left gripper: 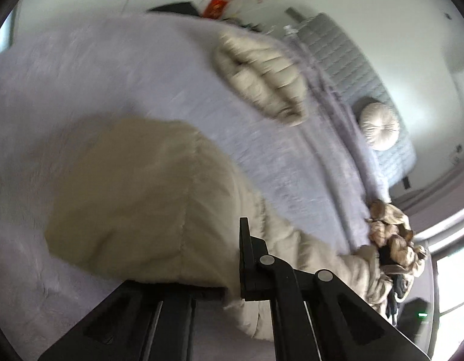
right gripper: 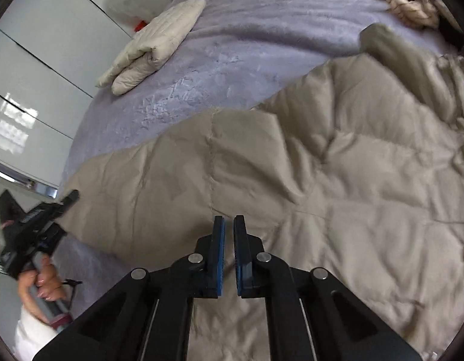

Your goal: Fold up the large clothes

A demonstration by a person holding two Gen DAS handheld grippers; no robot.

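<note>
I'm folding the big beige puffer coat (right gripper: 322,180). It lies spread out on the bed (right gripper: 232,45), on top of the purple blanket. From my right cam it fills the view from 3 o'clock round to 7 o'clock.

My right claw (right gripper: 229,225) is pressed nearly together, w/ just a thin slit btwn the blue pads. It hangs over the middle of the coat. I can't see any cloth caught in it.

My left claw (left gripper: 242,240) is pinching the coat. In its own cam one finger is hidden under the puffy cloth, and the pic is blurry. From the right cam that claw sits at 8 o'clock, right at the coat's edge, w/ my left hand (right gripper: 47,282) on the handle.

A cream jacket (right gripper: 154,42) is already folded at 11 o'clock. A heap of more clothes (right gripper: 412,9) waits at 1 o'clock, far from me.

I think the step now is to lift one side of the coat and lay it over the other.

How to do it well:
- Right claw prob needs to open, dip down and grab a real bit of cloth, not air.
- Grab near a seam, bc puffy cloth slips.
- Lift both sides at the same height so the edge stays straight.
- Go slow so the coat doesn't bunch up.
- Keep it away from the folded jacket.
</note>
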